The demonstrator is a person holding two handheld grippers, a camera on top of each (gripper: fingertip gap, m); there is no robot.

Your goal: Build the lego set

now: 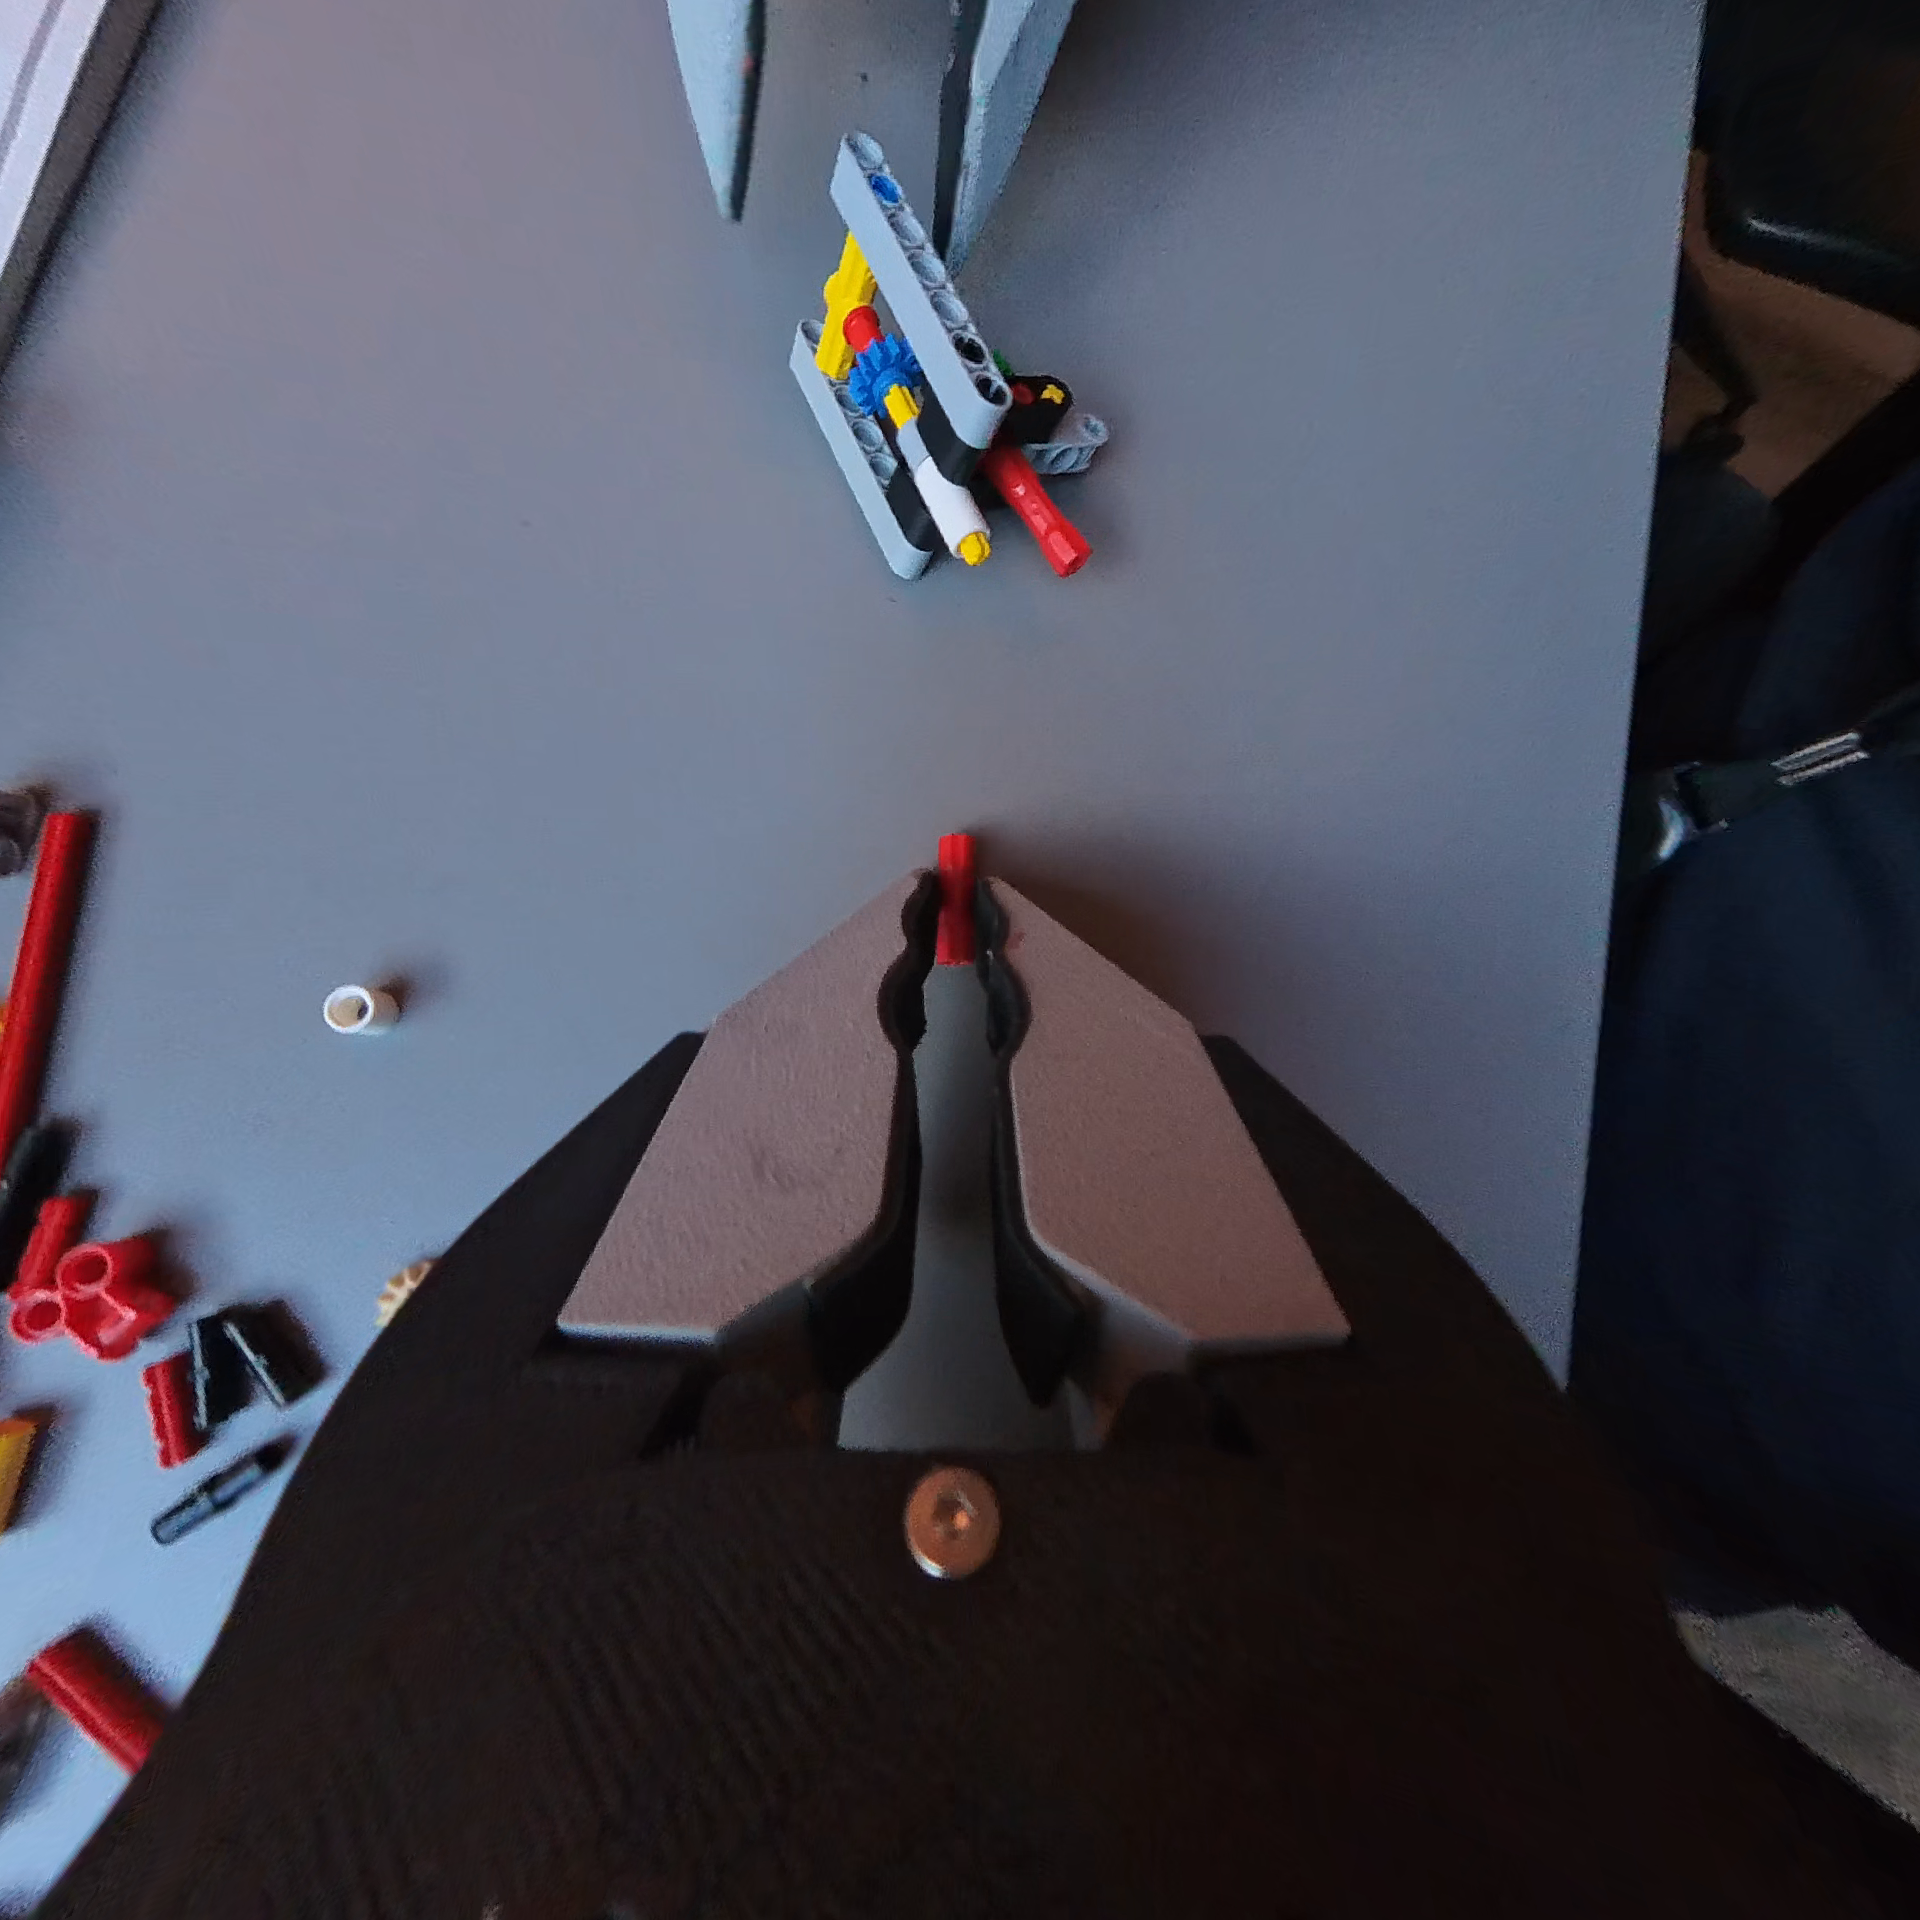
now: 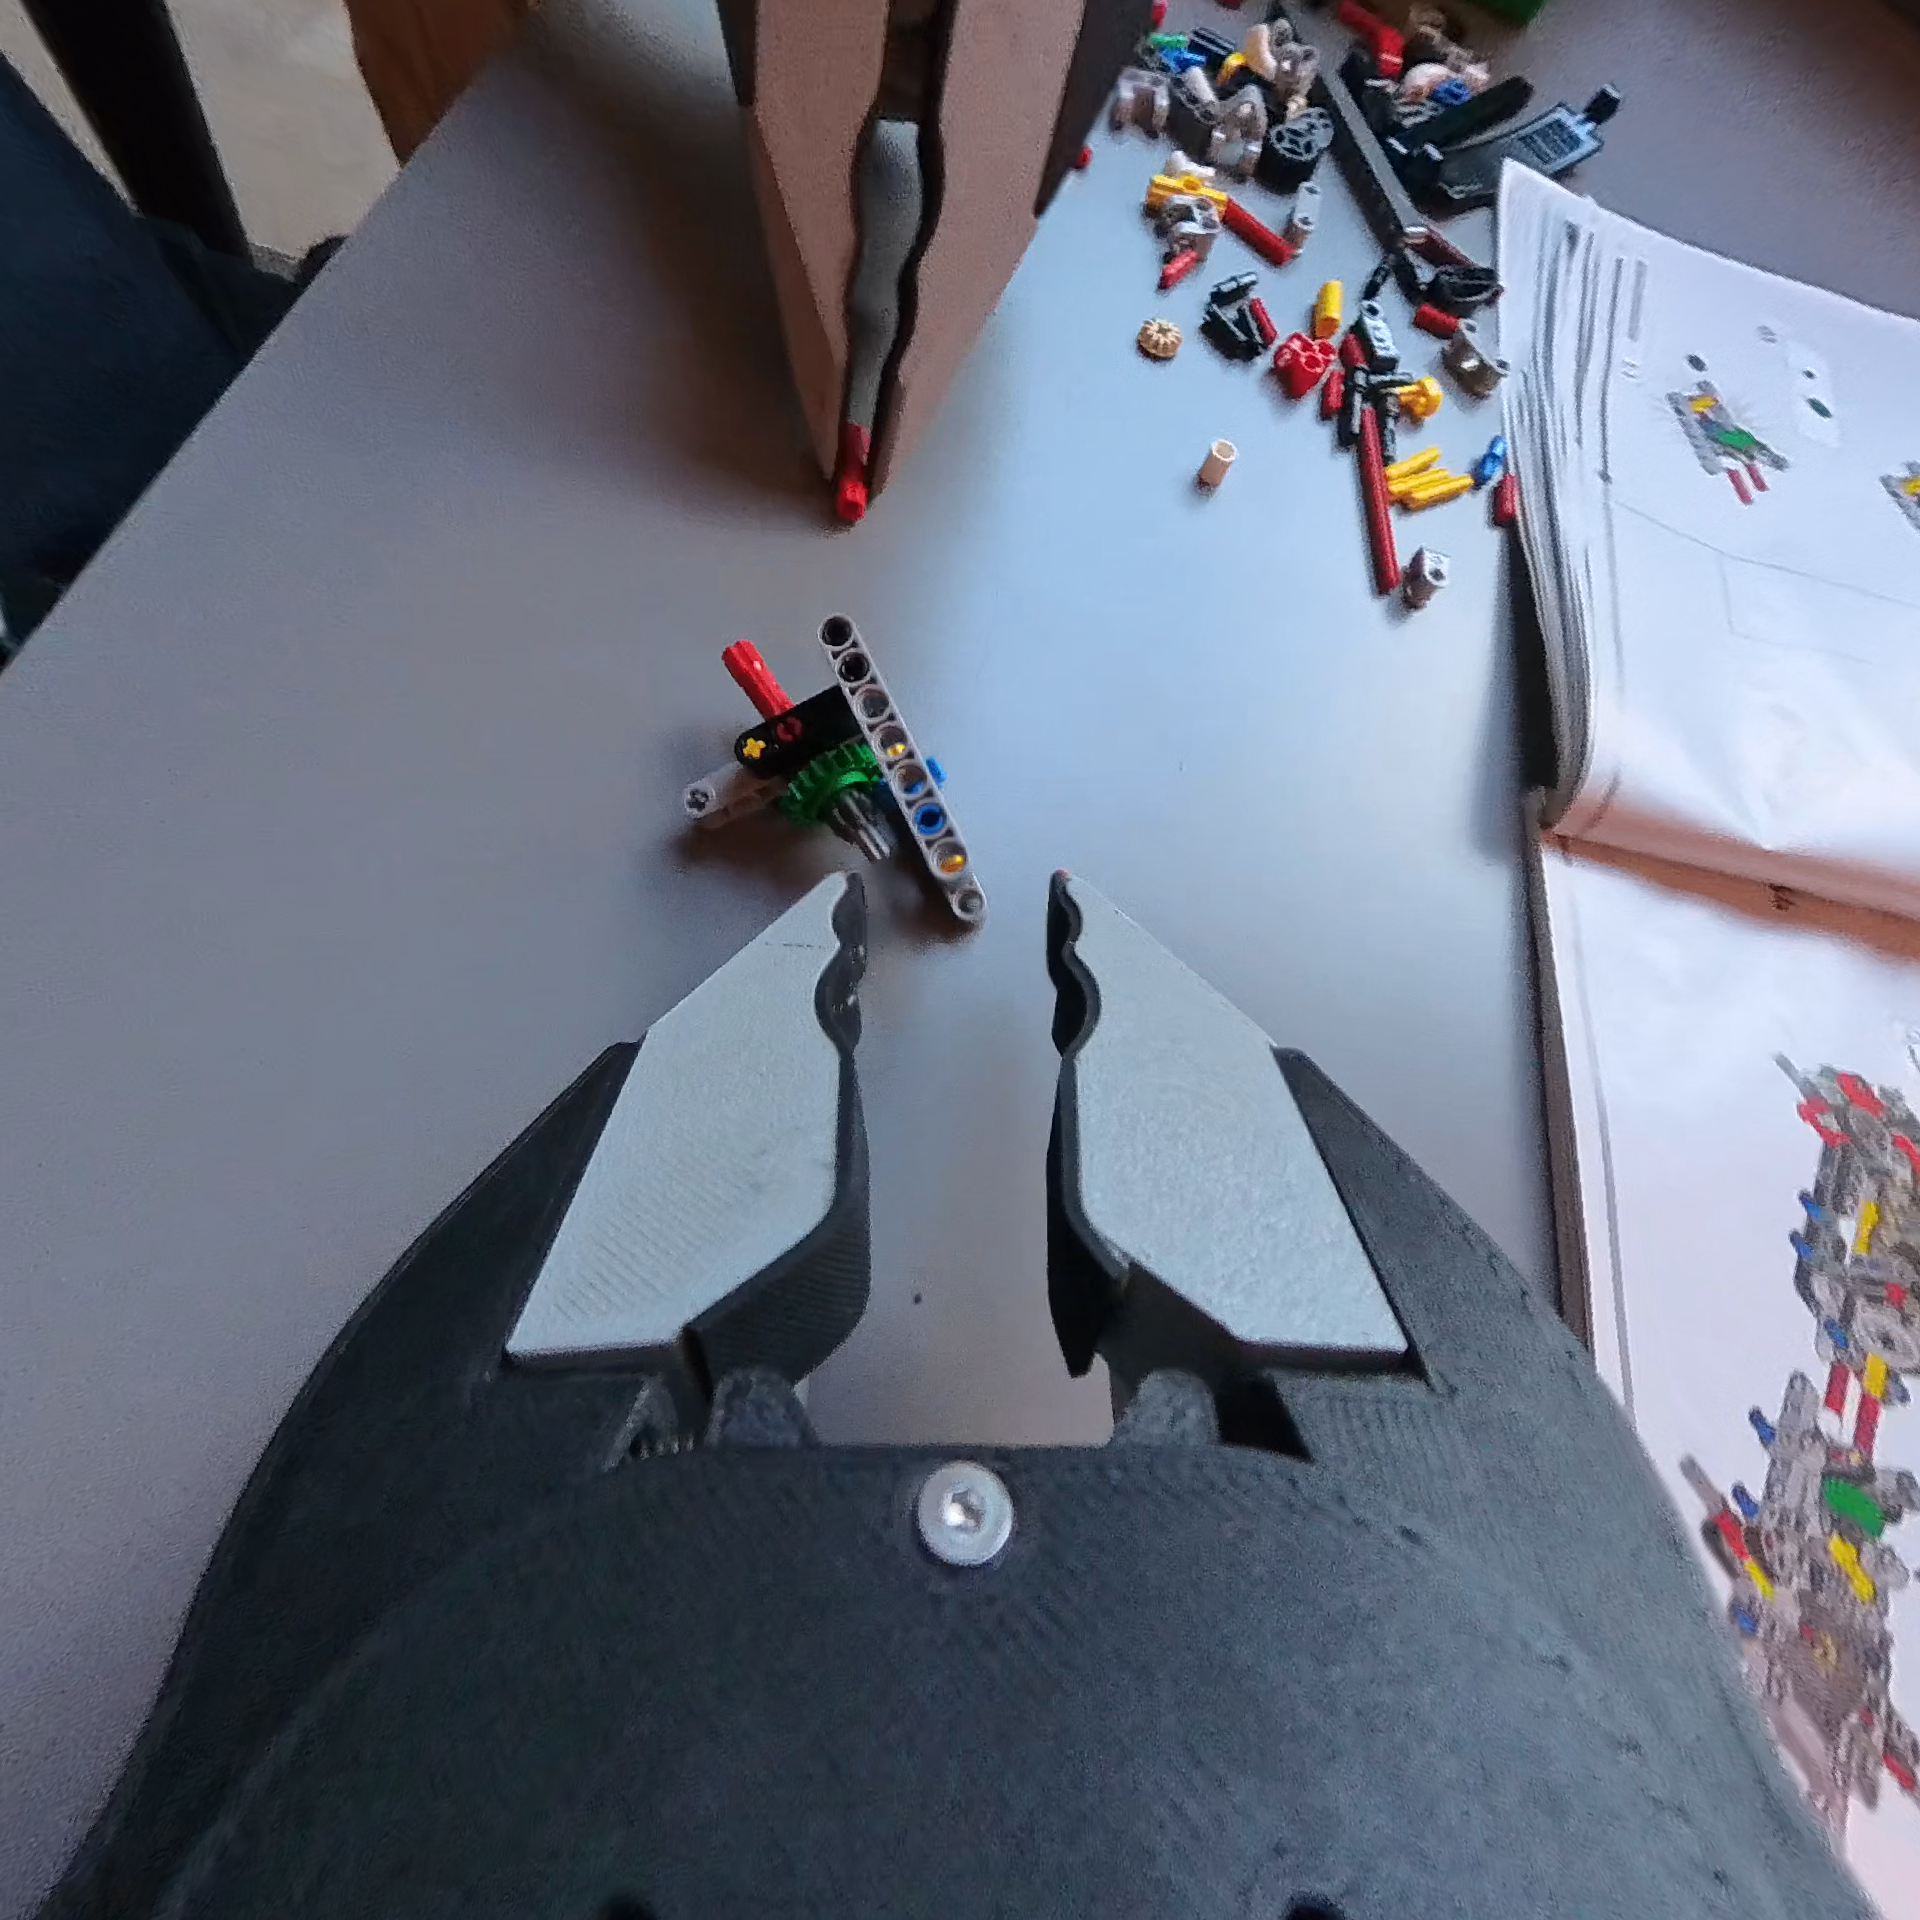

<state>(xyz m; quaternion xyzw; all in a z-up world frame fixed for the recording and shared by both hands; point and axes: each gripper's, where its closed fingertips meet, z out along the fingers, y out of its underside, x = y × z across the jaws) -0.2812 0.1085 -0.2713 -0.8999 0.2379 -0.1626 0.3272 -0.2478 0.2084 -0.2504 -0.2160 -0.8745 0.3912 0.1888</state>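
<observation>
My left tongs [image 1: 956, 883] were clamped on a small red axle piece [image 1: 954, 899], its ribbed tip poking out past the fingertips just above the grey tabletop [image 1: 520, 571]. My right tongs [image 2: 956, 883] stood apart with nothing between them, their tips just short of the small assembly [image 2: 842, 769] lying on the tabletop: two long grey holed beams joined by yellow, red and white axles, with blue and green gears and a black link. Off to one side lay a white sleeve [image 1: 361, 1008], scattered loose parts [image 2: 1340, 312] and an open instruction booklet [image 2: 1714, 520].
</observation>
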